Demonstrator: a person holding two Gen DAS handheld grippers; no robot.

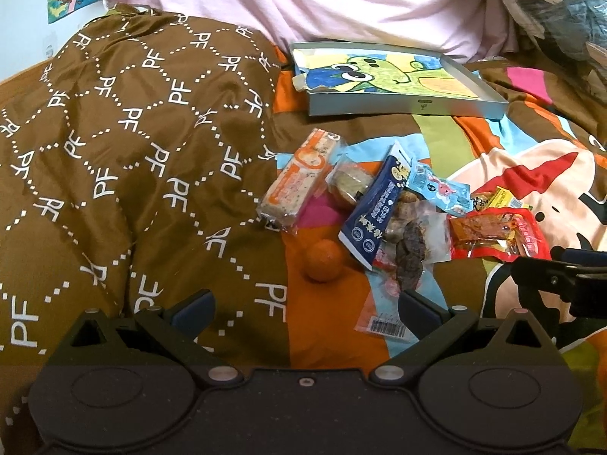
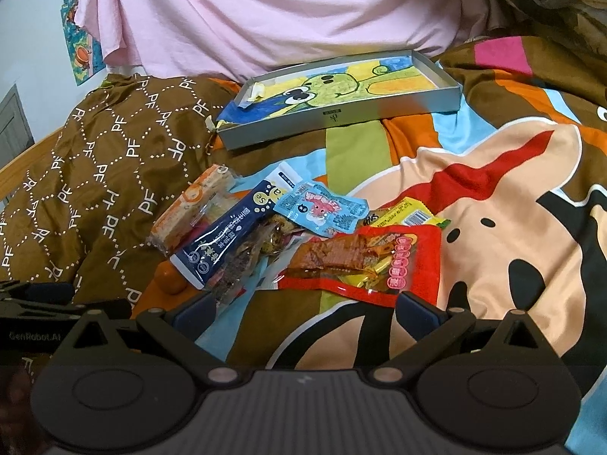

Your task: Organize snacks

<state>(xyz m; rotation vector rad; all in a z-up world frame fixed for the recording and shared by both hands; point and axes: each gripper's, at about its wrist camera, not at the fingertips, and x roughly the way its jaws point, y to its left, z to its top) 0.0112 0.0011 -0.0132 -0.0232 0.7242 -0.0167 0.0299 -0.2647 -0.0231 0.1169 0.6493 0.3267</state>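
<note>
Left wrist view: left tool (image 1: pixel 305 309) spread wide, empty, above the bedspread (image 1: pixel 379 129); orange (image 1: pixel 323 259) just ahead, snack packets (image 1: pixel 379 204) piled beyond, grey tray (image 1: pixel 409 108) farther back. Right wrist view: right tool (image 2: pixel 305 311) spread wide, empty, near a red packet (image 2: pixel 364 261).

quilt (image 1: pixel 114 132): brown satiny cloth, slight sheen | snack packets (image 2: pixel 341 261): glossy crinkled plastic film | box (image 1: pixel 413 107): matt grey card | orange (image 1: pixel 323 259): dimpled matt peel | grippers: matt black plastic

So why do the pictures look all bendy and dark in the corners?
Left wrist view: the fisheye lens curves the grey box and blackens the corners. Right wrist view: same bulge, with glare on the shiny red packet; everything looks slightly soft.
</note>
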